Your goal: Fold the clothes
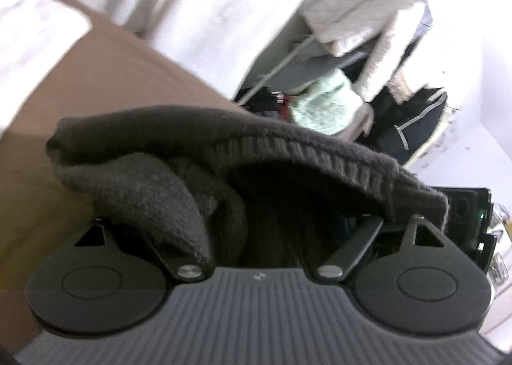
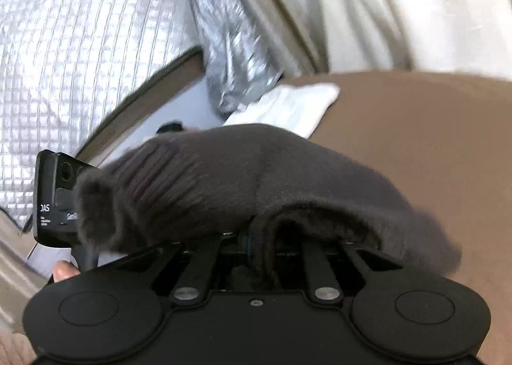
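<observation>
A dark grey-brown knit garment (image 1: pixel 198 147) with a ribbed hem is draped over my left gripper (image 1: pixel 256 221) and hides its fingers; the linkage arms stand close together, so it looks shut on the knit. In the right wrist view the same knit garment (image 2: pixel 243 173) lies bunched over my right gripper (image 2: pixel 256 237), whose fingers are hidden too; a fold of the knit runs down between its linkage arms. Both grippers hold the garment just above a brown surface (image 2: pixel 416 141).
A white folded cloth (image 2: pixel 288 106) lies on the brown surface by a silver foil sheet (image 2: pixel 80 61). A white pillow (image 1: pixel 28 38) sits at the left. Hanging clothes and a pale green item (image 1: pixel 323 106) crowd the right. The other gripper's camera block (image 2: pixel 57 192) shows.
</observation>
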Demonstrator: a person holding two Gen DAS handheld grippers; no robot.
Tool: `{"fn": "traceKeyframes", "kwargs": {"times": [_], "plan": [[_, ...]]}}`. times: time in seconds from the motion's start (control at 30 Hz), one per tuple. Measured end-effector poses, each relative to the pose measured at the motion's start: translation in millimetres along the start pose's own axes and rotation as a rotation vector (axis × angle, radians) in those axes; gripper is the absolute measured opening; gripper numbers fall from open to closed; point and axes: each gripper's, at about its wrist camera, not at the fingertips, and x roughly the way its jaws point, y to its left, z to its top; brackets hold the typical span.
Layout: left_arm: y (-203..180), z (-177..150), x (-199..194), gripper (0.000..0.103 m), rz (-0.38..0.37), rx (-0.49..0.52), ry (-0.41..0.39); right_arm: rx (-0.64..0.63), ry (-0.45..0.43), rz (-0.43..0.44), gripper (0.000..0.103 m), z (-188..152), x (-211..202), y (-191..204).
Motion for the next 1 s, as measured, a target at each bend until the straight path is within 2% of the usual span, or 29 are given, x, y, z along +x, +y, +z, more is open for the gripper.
{"fn": "traceKeyframes", "kwargs": {"times": [0.13, 0.23, 0.43, 0.53, 0.6, 0.7, 0.77, 0.8, 0.87, 0.9, 0.93, 0.97, 1.0], "plan": [[-6, -2, 2, 0.082, -0.043, 0.043, 0.017, -0.006, -0.069, -0.038, 0.016, -4, -28, -2], [-10, -7, -9, 0.082, -0.074, 0.058, 0.057, -0.034, -0.067, -0.063, 0.016, -9, -32, -1], [1, -16, -14, 0.083, -0.025, 0.057, 0.126, -0.022, -0.029, -0.051, 0.016, -25, -18, -5], [-14, 3, -7, 0.083, -0.023, 0.105, 0.153, -0.033, -0.043, -0.046, 0.016, -27, -26, -7], [-30, 30, 4, 0.083, -0.043, 0.156, 0.172, -0.037, -0.099, -0.049, 0.016, -23, -37, -9], [-69, 67, 32, 0.084, -0.002, 0.283, 0.147, -0.062, -0.214, -0.086, 0.015, -12, -53, -9], [-84, 88, 56, 0.088, 0.161, 0.301, 0.094, -0.047, -0.323, -0.174, 0.015, -3, -60, -18], [-87, 96, 70, 0.088, 0.282, 0.318, 0.075, -0.044, -0.371, -0.248, 0.015, 0, -58, -27], [-86, 94, 89, 0.087, 0.615, 0.413, 0.018, -0.068, -0.370, -0.474, 0.018, 2, -43, -49], [-83, 87, 93, 0.089, 0.724, 0.469, -0.007, -0.049, -0.346, -0.583, 0.026, 1, -38, -62], [-76, 76, 91, 0.091, 0.777, 0.529, -0.022, -0.011, -0.312, -0.684, 0.028, -2, -33, -77], [-66, 65, 87, 0.098, 0.792, 0.555, -0.015, 0.031, -0.284, -0.728, 0.028, -8, -34, -92], [-52, 57, 83, 0.098, 0.779, 0.524, 0.021, 0.077, -0.273, -0.713, 0.028, -18, -39, -106]]}}
